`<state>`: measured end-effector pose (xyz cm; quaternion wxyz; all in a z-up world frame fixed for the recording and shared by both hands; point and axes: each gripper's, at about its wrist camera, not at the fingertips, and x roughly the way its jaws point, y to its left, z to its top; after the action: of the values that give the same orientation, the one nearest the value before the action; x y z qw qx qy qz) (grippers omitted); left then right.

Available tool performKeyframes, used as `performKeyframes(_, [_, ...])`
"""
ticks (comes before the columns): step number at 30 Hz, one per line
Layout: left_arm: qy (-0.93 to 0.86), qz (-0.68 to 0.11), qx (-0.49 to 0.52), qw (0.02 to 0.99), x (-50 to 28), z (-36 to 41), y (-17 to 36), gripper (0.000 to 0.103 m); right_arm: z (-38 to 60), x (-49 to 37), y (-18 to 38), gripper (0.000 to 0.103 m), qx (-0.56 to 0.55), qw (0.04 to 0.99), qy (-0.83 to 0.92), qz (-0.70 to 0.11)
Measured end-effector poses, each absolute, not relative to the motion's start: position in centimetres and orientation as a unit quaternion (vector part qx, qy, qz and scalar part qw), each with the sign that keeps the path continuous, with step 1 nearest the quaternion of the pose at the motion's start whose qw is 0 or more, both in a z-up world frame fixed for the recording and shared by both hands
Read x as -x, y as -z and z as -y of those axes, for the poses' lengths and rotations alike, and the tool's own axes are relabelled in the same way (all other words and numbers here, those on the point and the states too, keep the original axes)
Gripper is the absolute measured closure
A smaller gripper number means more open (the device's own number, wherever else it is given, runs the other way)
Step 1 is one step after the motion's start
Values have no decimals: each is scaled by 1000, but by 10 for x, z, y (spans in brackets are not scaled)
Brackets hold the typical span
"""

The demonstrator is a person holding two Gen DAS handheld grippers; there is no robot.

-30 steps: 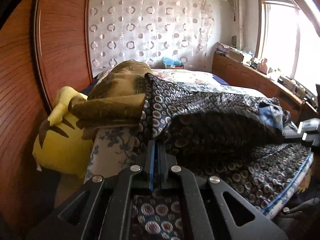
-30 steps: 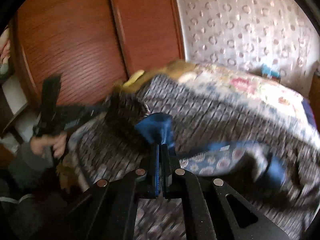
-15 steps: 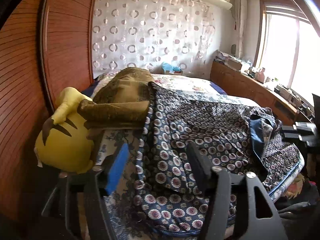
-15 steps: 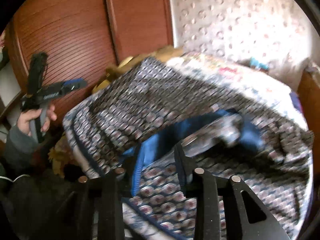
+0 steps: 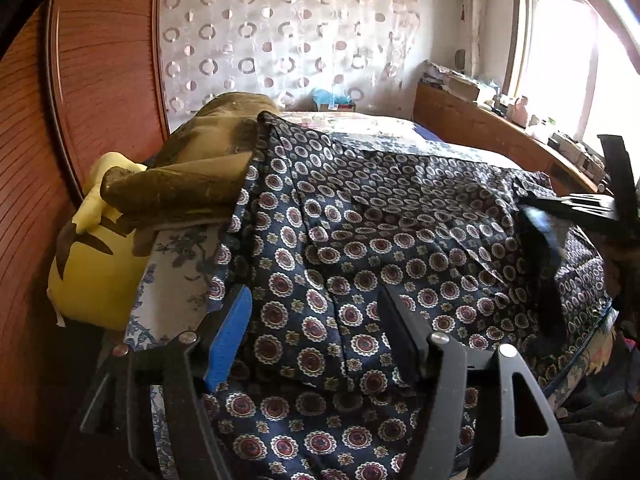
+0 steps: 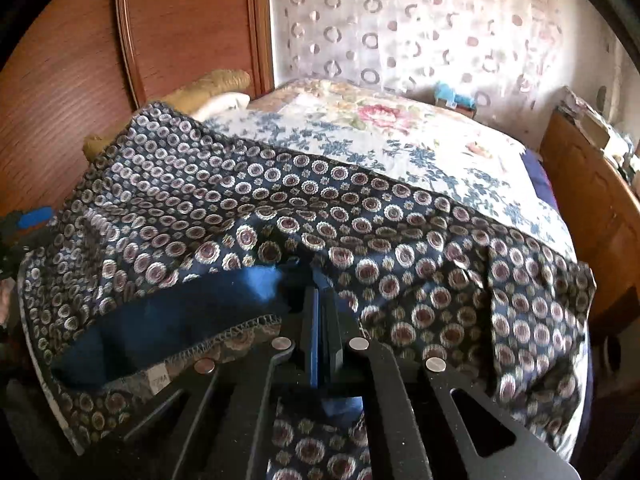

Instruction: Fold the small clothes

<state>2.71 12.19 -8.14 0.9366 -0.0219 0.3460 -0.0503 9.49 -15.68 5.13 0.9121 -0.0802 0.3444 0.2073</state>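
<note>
A dark navy garment (image 5: 360, 220) printed with round medallions lies spread across the foot of the bed; in the right wrist view the garment (image 6: 280, 208) shows its plain blue inside along a stitched hem. My left gripper (image 5: 312, 300) stands open just above the cloth at its left part, pads apart and not pressing. My right gripper (image 6: 320, 296) is shut on the garment's blue-lined edge. At the right of the left wrist view the right gripper (image 5: 528, 206) pinches a raised fold. The left gripper (image 6: 32, 216) peeks in at the far left of the right wrist view.
A yellow plush toy (image 5: 92, 272) and an olive-brown bundle (image 5: 192, 176) sit by the wooden wardrobe (image 5: 100, 80) at the left. The floral bedspread (image 6: 400, 140) stretches beyond the garment. A wooden cabinet (image 5: 480, 128) with clutter runs along the right under the window.
My left gripper opened and let the garment go. My right gripper opened, then shut again on the blue-lined edge. The bunched cloth now lies spread flatter over the bed.
</note>
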Motion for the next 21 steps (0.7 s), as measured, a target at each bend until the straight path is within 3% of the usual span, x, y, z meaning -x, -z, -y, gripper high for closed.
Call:
performKeyframes(5, [48, -347, 24, 936, -27, -120, 83, 37, 190, -25, -68, 102, 34, 935, -204, -287])
performKeyframes(13, [42, -351, 24, 935, -28, -124, 87, 37, 208, 36, -41, 101, 31, 932, -161, -324])
performKeyframes(17, [36, -356, 19, 934, -30, -126, 88, 37, 219, 38, -62, 71, 38, 935, -150, -320])
performKeyframes(21, [33, -358, 16, 933, -30, -126, 88, 37, 233, 21, -81, 63, 40, 945, -130, -298])
